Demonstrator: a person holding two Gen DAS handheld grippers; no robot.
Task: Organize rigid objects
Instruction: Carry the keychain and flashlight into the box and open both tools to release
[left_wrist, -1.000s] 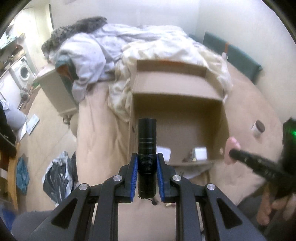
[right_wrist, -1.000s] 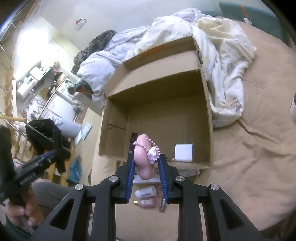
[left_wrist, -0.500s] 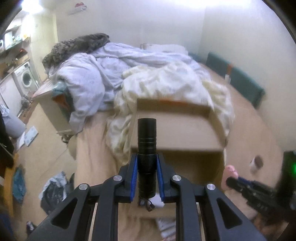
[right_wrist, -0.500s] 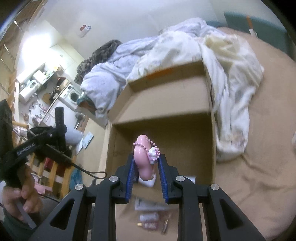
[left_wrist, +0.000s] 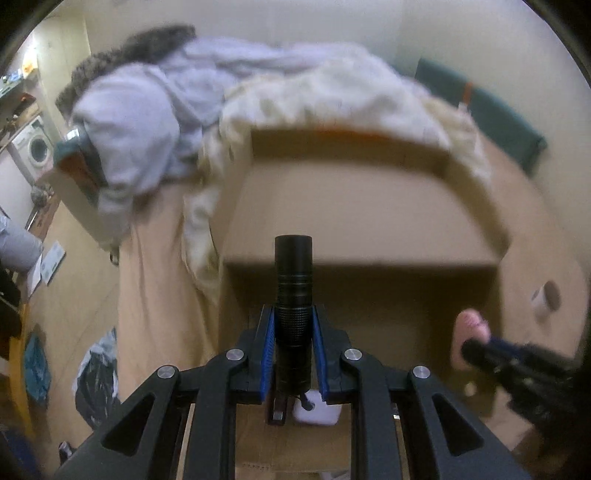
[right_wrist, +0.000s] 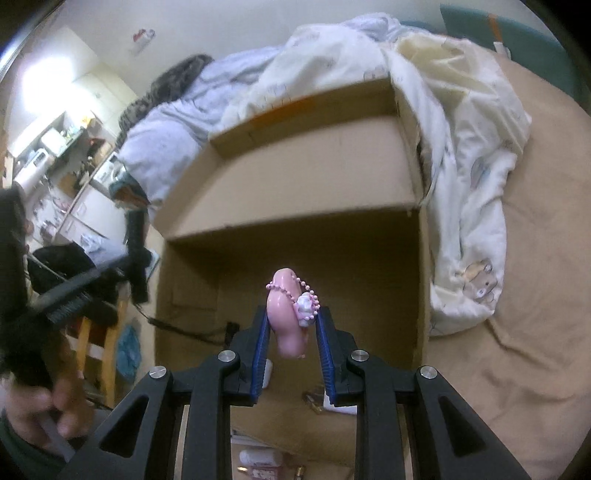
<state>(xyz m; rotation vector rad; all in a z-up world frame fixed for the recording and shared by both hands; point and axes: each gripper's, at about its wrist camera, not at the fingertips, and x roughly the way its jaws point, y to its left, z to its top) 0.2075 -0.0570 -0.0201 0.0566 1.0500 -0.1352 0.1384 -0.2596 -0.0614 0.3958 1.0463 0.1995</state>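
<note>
My left gripper (left_wrist: 293, 325) is shut on a black flashlight (left_wrist: 293, 291) that stands upright between the blue pads, over the open cardboard box (left_wrist: 362, 206). My right gripper (right_wrist: 291, 328) is shut on a pink toy (right_wrist: 286, 314) with a pink bead chain and a small white charm, held above the same box (right_wrist: 295, 177). In the left wrist view the right gripper (left_wrist: 476, 352) reaches in from the lower right with the pink toy (left_wrist: 471, 332). A white block (left_wrist: 317, 410) lies on the box floor below the flashlight.
The box sits on a bed with a tan sheet (right_wrist: 535, 295). Crumpled white and lilac bedding (right_wrist: 461, 147) presses against its far and right sides. A small white jar (left_wrist: 545, 297) lies on the sheet right of the box. Small items (right_wrist: 258, 461) lie before the box's near edge.
Both grippers have moved forward and down toward the box, which now looms larger. The flashlight and the pink toy stay gripped. The left wrist view is blurred.
</note>
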